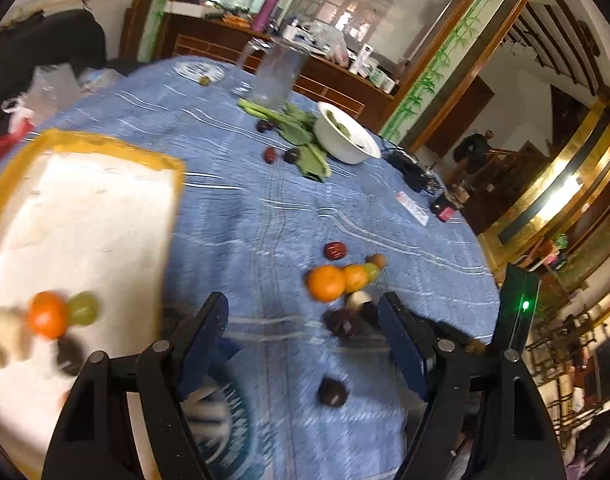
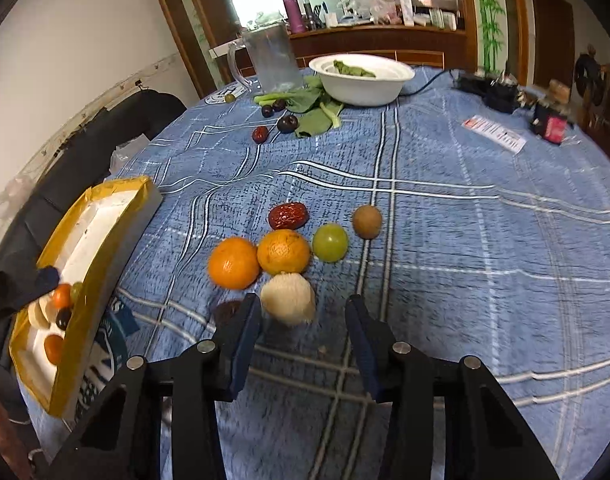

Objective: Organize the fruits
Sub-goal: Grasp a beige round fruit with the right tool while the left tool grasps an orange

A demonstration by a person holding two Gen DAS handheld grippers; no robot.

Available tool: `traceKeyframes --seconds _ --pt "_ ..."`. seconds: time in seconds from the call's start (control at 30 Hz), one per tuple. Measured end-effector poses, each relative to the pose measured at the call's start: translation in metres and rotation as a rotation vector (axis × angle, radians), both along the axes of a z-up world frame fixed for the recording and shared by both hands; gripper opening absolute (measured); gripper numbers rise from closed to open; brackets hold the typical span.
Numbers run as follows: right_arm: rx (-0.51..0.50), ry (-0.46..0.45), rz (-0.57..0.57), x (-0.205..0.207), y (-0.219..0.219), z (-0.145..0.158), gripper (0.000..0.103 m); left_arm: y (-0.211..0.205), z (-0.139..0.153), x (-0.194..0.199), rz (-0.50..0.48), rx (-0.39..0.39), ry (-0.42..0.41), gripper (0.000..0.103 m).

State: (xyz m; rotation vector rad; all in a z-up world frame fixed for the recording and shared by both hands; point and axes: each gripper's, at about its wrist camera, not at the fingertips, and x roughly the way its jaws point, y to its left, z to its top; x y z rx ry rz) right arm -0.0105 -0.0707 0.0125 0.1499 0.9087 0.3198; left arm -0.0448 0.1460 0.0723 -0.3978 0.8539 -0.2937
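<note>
- The right gripper (image 2: 303, 332) is nearest the camera, jaws spread wide and holding nothing; it hovers just short of the pale fuzzy fruit (image 2: 288, 299).
- That pale fruit lies on the blue plaid tablecloth (image 2: 465, 260), touching the near side of the middle orange (image 2: 283, 251), which I take as landmark.
- Left of the landmark and touching it sits a second orange (image 2: 233, 263); right of it a green grape (image 2: 330, 242); beyond that a brown kiwi-like fruit (image 2: 367, 221); behind the landmark a wrinkled red date (image 2: 288, 215).
- Handling, as a judgement: the pale fruit looks light and soft, easily bruised. Grip gently across its broad middle.
- Its long axis seems to run left to right, narrower end toward the right; blur makes this uncertain.
- The left gripper (image 1: 305, 336) is also spread and empty, hovering beside the yellow-edged tray (image 1: 105, 148), well left of the landmark, where several fruits already lie.
</note>
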Motion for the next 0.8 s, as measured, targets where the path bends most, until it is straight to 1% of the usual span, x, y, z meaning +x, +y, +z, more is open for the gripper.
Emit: traceKeyframes --seconds 0.03,0.1,0.23,0.3,0.33,0.4,0.47,0.53,0.6,0.67,0.8 --pt "0.002 0.004 0.002 0.003 0.001 -0.001 0.047 -0.006 -0.005 0.01 -0.018 -0.023 0.012 0.069" --pt "-0.008 0.01 0.005 0.006 0.004 -0.005 0.047 -0.018 -0.015 0.027 -0.033 -0.044 0.039 0.068" --pt "-0.016 -0.004 0.012 0.007 0.008 -0.007 0.047 -0.038 -0.032 0.053 -0.055 -0.038 0.074 0.064" --pt "0.001 -0.006 0.027 0.006 0.007 -0.007 0.041 -0.045 -0.041 0.062 -0.068 -0.032 0.086 0.064" --pt "0.013 -0.003 0.038 0.005 0.007 -0.007 0.033 -0.047 -0.044 0.065 -0.072 -0.031 0.091 0.064" --pt "-0.006 -0.011 0.037 0.003 0.008 -0.005 0.033 -0.049 -0.049 0.07 -0.082 -0.033 0.092 0.063" --pt "-0.027 -0.015 0.039 0.001 0.009 -0.003 0.033 -0.05 -0.053 0.073 -0.098 -0.026 0.086 0.055" --pt "-0.048 -0.014 0.032 -0.002 0.008 -0.001 0.033 -0.053 -0.056 0.075 -0.112 0.001 0.08 0.043" --pt "-0.072 -0.012 0.018 -0.005 0.003 0.0 0.033 -0.055 -0.06 0.076 -0.124 0.024 0.081 0.038" --pt "-0.081 -0.005 0.005 -0.007 -0.004 0.001 0.033 -0.056 -0.064 0.077 -0.136 0.032 0.084 0.038" --pt "-0.047 0.015 0.018 -0.005 -0.011 0.0 0.034 -0.059 -0.064 0.076 -0.147 0.05 0.062 0.038"
